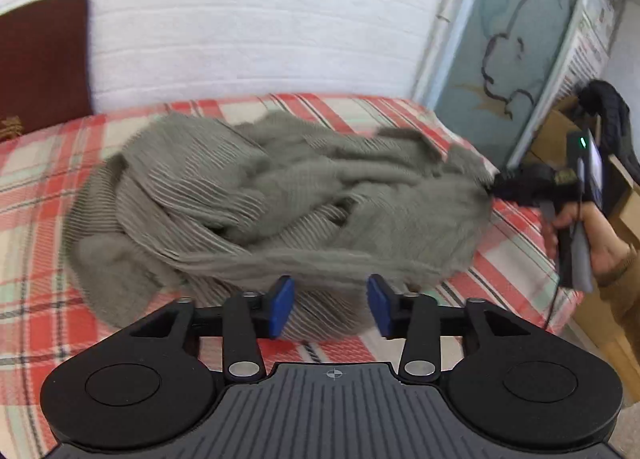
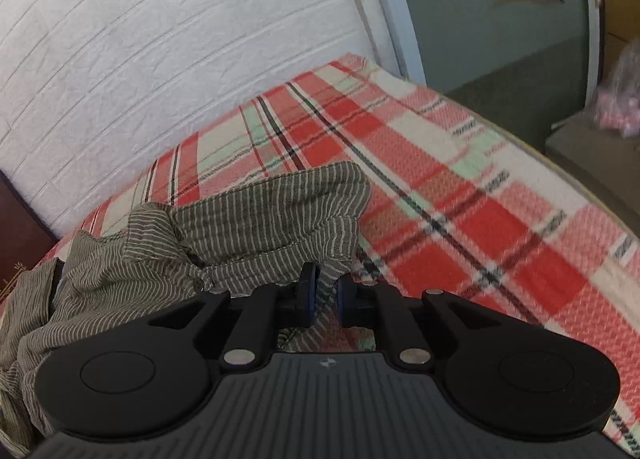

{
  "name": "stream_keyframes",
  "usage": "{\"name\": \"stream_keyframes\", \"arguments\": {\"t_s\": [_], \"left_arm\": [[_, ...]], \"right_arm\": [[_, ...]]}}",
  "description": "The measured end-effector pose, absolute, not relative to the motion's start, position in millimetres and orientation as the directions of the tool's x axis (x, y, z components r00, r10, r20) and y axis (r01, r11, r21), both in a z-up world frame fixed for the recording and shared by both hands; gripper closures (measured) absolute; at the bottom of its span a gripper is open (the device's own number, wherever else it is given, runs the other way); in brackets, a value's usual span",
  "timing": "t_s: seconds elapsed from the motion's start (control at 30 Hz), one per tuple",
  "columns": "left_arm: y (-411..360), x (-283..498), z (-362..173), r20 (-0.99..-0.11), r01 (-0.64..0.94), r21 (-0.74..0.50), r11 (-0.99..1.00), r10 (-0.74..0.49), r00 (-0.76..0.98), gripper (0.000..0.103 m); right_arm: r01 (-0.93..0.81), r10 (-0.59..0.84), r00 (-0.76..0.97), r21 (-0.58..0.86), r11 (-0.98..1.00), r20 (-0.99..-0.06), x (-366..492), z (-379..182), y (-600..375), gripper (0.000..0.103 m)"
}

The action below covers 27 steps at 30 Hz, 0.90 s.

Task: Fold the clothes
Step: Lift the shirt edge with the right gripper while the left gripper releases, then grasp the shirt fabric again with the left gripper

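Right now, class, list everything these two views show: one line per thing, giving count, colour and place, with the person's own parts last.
garment: one, grey-green with thin pale stripes, crumpled on the bed
bedcover: one, red, cream and mint plaid, spread over the bed
wall: one, white brick pattern, behind the bed
headboard: one, dark brown, at the bed's left end
panel: one, pale blue with an animal outline, right of the wall
boxes: cardboard brown, count unclear, beyond the bed's right edge
left gripper: one, black with blue pads, open, at the garment's near edge
right gripper: one, black, shut on the garment's edge
hand: one, tan sleeve, holding the right gripper
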<state>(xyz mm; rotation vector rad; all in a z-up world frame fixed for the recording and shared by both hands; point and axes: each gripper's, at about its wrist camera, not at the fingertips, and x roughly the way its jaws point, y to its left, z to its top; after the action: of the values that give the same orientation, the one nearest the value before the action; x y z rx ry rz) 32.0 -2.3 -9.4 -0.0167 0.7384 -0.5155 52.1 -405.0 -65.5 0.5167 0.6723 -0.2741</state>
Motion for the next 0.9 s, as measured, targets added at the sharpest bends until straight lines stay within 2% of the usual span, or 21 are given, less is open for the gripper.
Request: {"name": "stream_keyframes", "arguments": {"t_s": [0.03, 0.1, 0.17, 0.23, 0.3, 0.43, 0.47, 0.53, 0.57, 0.6, 0.7, 0.9], "left_arm": [[6, 30, -5, -0.624, 0.412, -0.181, 0.893, -0.429, 0.654, 0.03], [20, 27, 0, -0.596, 0.308, -0.143, 0.94, -0.331, 0.732, 0.018], [31, 32, 0, -0.585, 0.224, -0.128, 0.966, -0.256, 0.77, 0.018], [38, 42, -6, -0.594, 0.164, -0.131, 0.978, -0.21, 0.777, 0.018], [43, 52, -16, -0.614, 0.129, -0.17, 0.977, -0.208, 0.761, 0.018], [51, 71, -37, -0.652, 0.057, -0.244, 0.968, -0.208, 0.729, 0.019], [53, 76, -42, -0.661, 0.039, -0.262, 0.964, -0.209, 0.721, 0.023], [55, 83, -51, -0.668, 0.044, -0.344, 0.938, -0.277, 0.69, 0.042], [56, 84, -54, -0.667, 0.056, -0.379, 0.923, -0.315, 0.675, 0.072], [55, 85, -56, -0.666, 0.062, -0.395, 0.917, -0.332, 0.668, 0.087], [56, 82, -47, -0.646, 0.064, -0.393, 0.917, -0.325, 0.691, 0.097], [52, 56, -2, -0.529, 0.19, -0.355, 0.915, -0.364, 0.767, 0.1]], "right_arm": [[0.405, -0.07, 0.75, 0.373, 0.834, -0.658, 51, -67, -405, 0.081], [0.369, -0.105, 0.794, 0.339, 0.865, -0.598, 41, -46, -392, 0.079], [0.335, -0.134, 0.835, 0.299, 0.893, -0.533, 32, -25, -380, 0.074], [0.303, -0.159, 0.872, 0.256, 0.918, -0.464, 23, -4, -367, 0.055], [0.273, -0.175, 0.904, 0.209, 0.939, -0.39, 13, 17, -354, 0.054], [0.052, 0.009, 0.936, 0.164, 0.985, -0.352, 13, 32, -307, 0.054], [-0.001, 0.059, 0.932, 0.159, 0.987, -0.358, 14, 33, -296, 0.054], [-0.094, 0.149, 0.91, 0.157, 0.983, -0.386, 19, 30, -276, 0.054], [-0.14, 0.194, 0.895, 0.16, 0.977, -0.402, 22, 28, -266, 0.054], [-0.183, 0.238, 0.876, 0.168, 0.969, -0.42, 24, 26, -257, 0.054], [-0.305, 0.361, 0.811, 0.193, 0.932, -0.461, 28, 19, -233, 0.054], [-0.483, 0.525, 0.697, 0.22, 0.847, -0.49, 21, 16, -194, 0.053]]}}
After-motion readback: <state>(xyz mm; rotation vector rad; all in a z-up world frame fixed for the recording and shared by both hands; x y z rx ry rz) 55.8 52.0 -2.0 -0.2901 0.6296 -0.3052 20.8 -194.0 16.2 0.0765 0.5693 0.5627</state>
